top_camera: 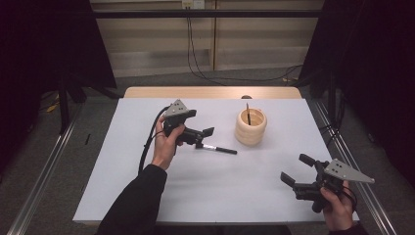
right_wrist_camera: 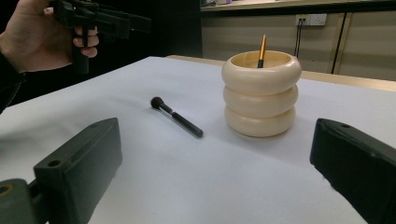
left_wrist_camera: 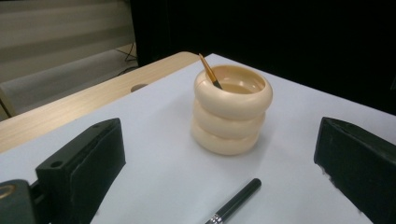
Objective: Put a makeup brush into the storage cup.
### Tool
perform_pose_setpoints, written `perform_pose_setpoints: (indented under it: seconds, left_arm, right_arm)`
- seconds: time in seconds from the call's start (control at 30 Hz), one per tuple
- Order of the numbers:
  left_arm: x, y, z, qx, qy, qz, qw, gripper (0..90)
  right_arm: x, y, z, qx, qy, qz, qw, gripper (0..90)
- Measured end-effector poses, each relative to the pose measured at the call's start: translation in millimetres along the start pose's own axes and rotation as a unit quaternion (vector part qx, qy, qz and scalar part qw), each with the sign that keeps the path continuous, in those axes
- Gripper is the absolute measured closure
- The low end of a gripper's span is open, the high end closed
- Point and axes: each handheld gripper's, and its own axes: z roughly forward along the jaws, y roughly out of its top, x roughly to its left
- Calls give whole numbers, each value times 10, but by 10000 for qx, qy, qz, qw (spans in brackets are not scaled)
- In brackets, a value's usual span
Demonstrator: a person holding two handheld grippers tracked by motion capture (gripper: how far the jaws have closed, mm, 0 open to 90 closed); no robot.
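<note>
- Lower right of the high view: the right gripper (top_camera: 293, 170) hangs low over the white table (top_camera: 122, 186), jaws spread wide with nothing between them, well apart from everything else.
- In the right gripper view the two blocky black jaws rise at the lower corners, matte and square-edged, with bare table between.
- Centre of the high view: the makeup brush (top_camera: 219, 149) lies flat on the table, just below and left of the holder. Its long axis runs roughly left to right across the frame, with a slight downward tilt to the right.
- It is a slim black rod with a silver ferrule; its rounded dark bristle head (right_wrist_camera: 156, 102) is plain in the right gripper view.
- The left gripper (top_camera: 203, 137) hovers right over the brush's left end, jaws wide and not holding anything. The left hand is far nearer than the right, so the pickup looks like its job.
- In the left gripper view the brush handle (left_wrist_camera: 238, 199) points up from the bottom edge between the jaws, so a straight drop should straddle it.
- Farther back: the cream holder (top_camera: 250, 127), three stacked smooth rings with a dull sheen, stands upright.
- An orange-handled brush (right_wrist_camera: 262, 50) leans inside it.
</note>
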Motion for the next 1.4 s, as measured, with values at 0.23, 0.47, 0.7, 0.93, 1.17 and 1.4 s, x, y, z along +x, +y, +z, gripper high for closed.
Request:
perform_pose_setpoints:
  seconds: [0.23,0.47,0.7,0.93,1.17,1.4]
  left_arm:
    - [1,96,112,444,-52,182,9988,22]
    - [9,52,214,916,-53,299,9953,28]
    - [11,65,332,1530,-82,518,9868,35]
    - [54,15,424,1997,-175,607,9778,55]
    - [33,-49,515,2503,-152,753,9651,72]
    - [44,-128,659,3077,-303,725,9482,107]
  right_arm:
    - [4,-1,5,4,18,26,10000,17]
    - [0,-4,3,6,43,4,10000,17]
    - [7,-4,11,7,26,62,10000,17]
    - [4,-7,9,33,61,61,10000,17]
    - [6,-15,19,65,96,48,9999,17]
    - [4,-17,18,73,97,35,9999,17]
